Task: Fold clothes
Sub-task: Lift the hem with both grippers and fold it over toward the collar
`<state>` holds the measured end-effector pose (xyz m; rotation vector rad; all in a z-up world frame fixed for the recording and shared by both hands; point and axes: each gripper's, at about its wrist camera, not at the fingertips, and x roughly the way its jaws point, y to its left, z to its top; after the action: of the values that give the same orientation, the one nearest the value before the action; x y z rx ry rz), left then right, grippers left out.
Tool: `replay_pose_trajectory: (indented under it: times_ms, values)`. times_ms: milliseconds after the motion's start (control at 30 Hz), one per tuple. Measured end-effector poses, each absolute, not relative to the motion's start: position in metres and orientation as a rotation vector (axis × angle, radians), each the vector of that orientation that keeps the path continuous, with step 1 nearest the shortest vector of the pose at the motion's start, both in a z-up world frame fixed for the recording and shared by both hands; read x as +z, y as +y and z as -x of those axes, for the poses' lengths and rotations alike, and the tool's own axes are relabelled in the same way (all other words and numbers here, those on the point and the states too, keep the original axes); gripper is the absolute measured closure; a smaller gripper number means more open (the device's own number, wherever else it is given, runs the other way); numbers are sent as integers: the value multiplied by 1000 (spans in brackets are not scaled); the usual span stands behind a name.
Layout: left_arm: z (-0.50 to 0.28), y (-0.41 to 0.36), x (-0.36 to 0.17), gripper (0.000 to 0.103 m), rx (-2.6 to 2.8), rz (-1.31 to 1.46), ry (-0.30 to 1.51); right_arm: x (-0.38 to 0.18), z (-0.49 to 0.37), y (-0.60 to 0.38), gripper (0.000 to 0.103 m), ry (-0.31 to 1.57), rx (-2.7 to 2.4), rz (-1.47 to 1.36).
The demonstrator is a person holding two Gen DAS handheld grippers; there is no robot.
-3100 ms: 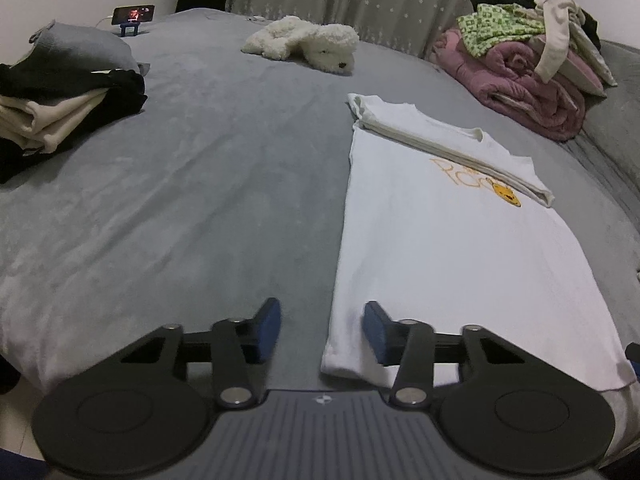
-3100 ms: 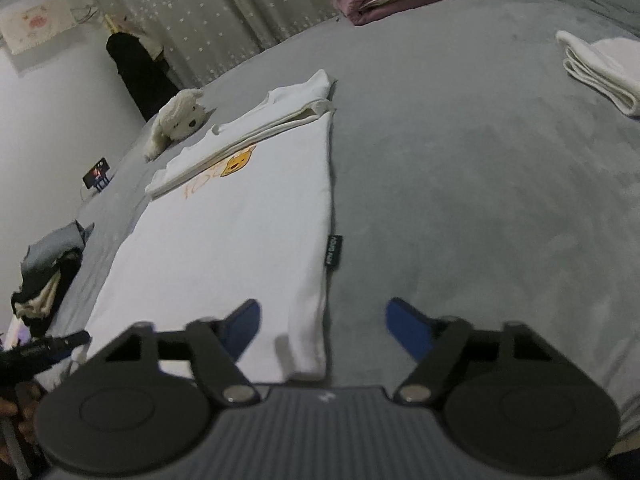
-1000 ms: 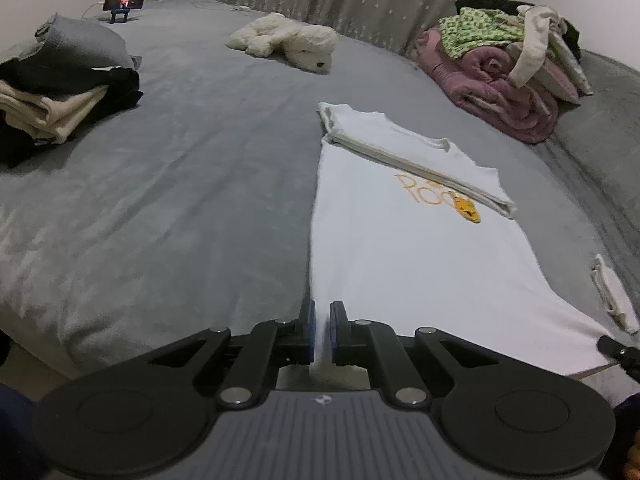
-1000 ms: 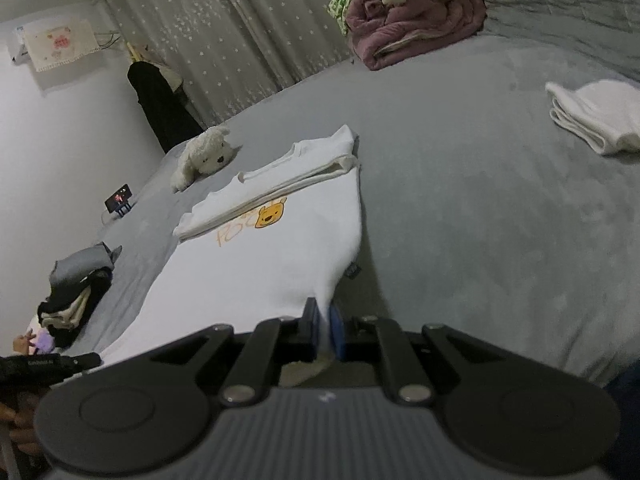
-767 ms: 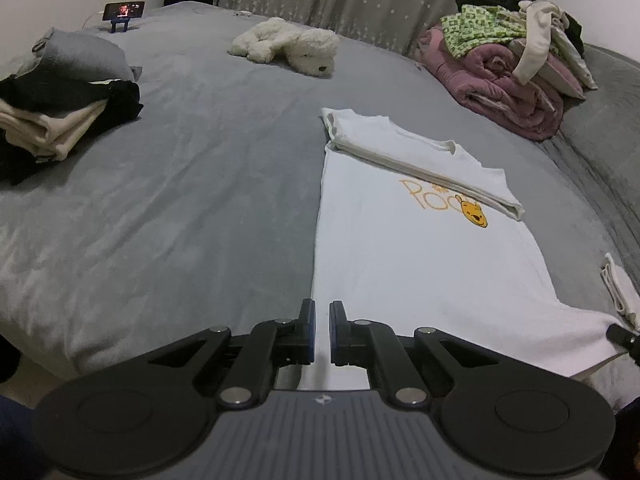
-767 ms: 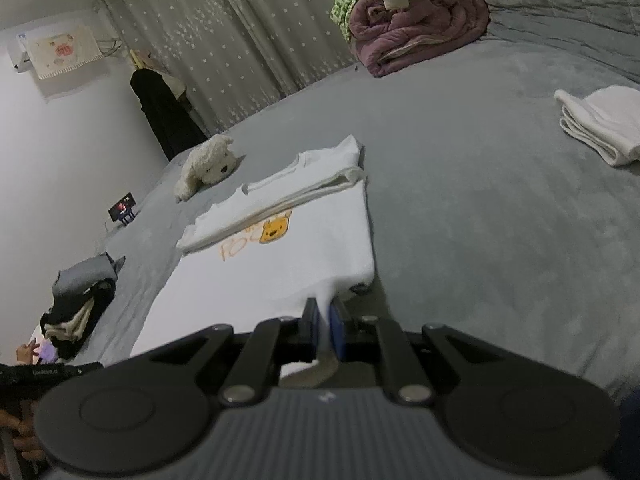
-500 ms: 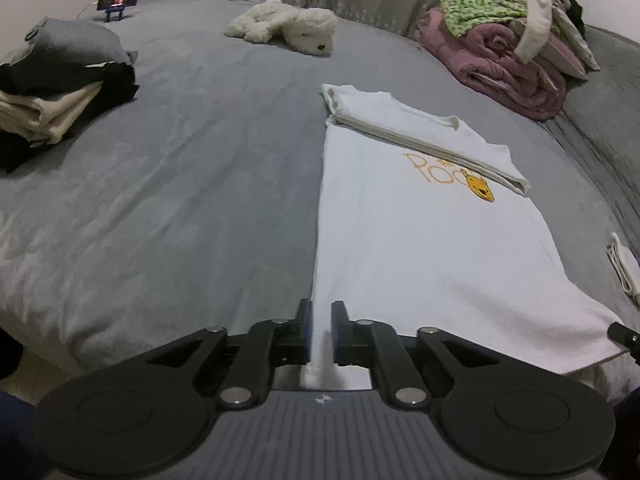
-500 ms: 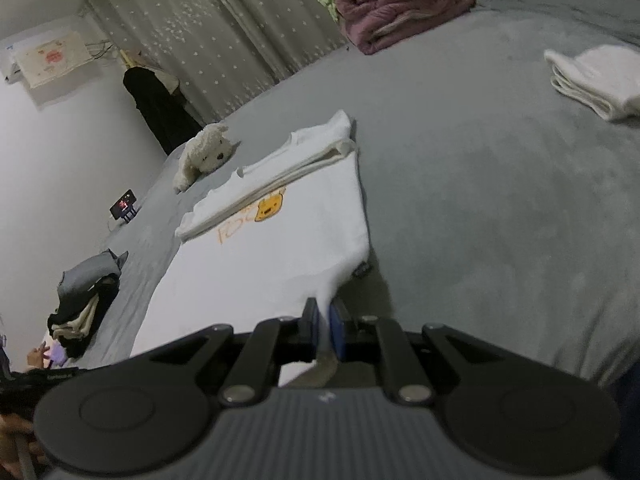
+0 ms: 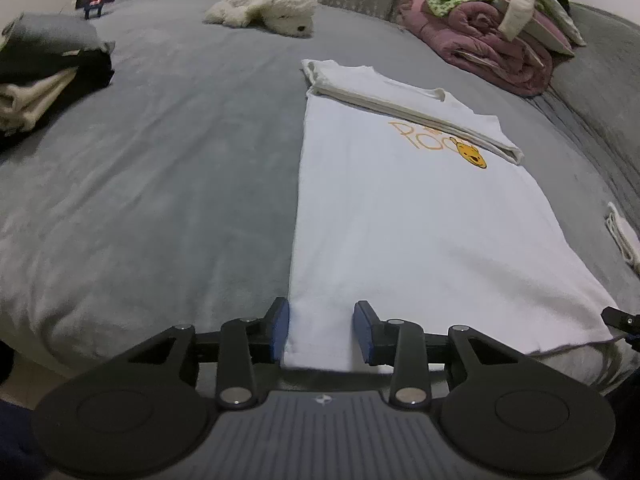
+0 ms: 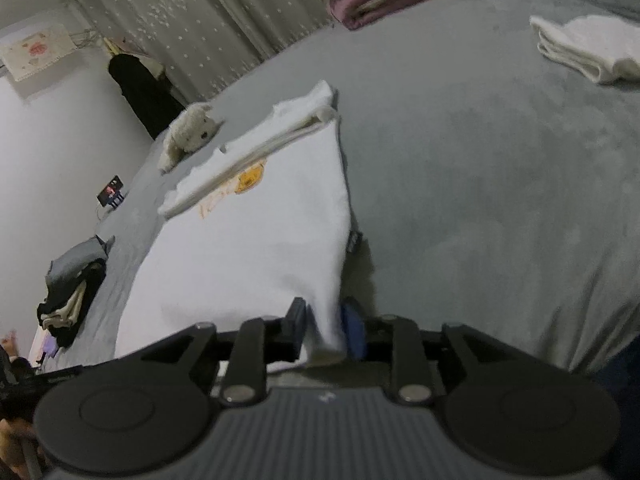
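Note:
A white T-shirt (image 9: pixel 404 216) with an orange print lies flat on the grey bed (image 9: pixel 168 184), its sleeves and top folded over. My left gripper (image 9: pixel 322 330) is at the shirt's near left hem corner. Its jaws are opening, and the fabric lies loose between the blue pads (image 9: pixel 280 326). In the right wrist view the T-shirt (image 10: pixel 248 256) runs away from my right gripper (image 10: pixel 325 332). That gripper's jaws are opening too. The near right hem corner stands as a small peak between the pads, no longer pinched.
A cream plush toy (image 9: pixel 264 8) and a heap of purple blanket and clothes (image 9: pixel 492 40) lie at the far side. Stacked folded clothes (image 9: pixel 44 76) sit at left near a phone on a stand (image 9: pixel 96 0). A folded white garment (image 10: pixel 588 48) lies at right.
Both grippers were shut on the hem corners and have now parted their jaws. Both sank a little, and the hem settled onto the bed's near edge.

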<state>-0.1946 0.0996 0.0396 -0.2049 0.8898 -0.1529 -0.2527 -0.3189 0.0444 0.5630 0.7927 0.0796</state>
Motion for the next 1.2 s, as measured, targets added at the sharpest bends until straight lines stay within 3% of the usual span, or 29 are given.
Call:
replay_pose_trajectory:
  times_ms: [33, 67, 100, 167, 267, 800, 1200]
  values:
    - [195, 99, 40, 77, -153, 198, 886, 42, 252, -318, 80, 801, 79, -563]
    - [196, 100, 40, 89, -155, 201, 883, 40, 252, -318, 80, 809, 79, -563]
    - [196, 100, 40, 94, -157, 204, 881, 40, 251, -316, 86, 814, 79, -558]
    - [197, 102, 41, 98, -160, 211, 876, 40, 252, -314, 93, 807, 86, -551]
    - [198, 105, 46, 101, -161, 227, 864, 45, 255, -315, 94, 779, 90, -559]
    - [173, 110, 86, 102, -155, 348, 867, 93, 240, -311, 95, 630, 156, -502]
    - [73, 97, 96, 103, -70, 313, 870, 102, 135, -328, 95, 689, 150, -485]
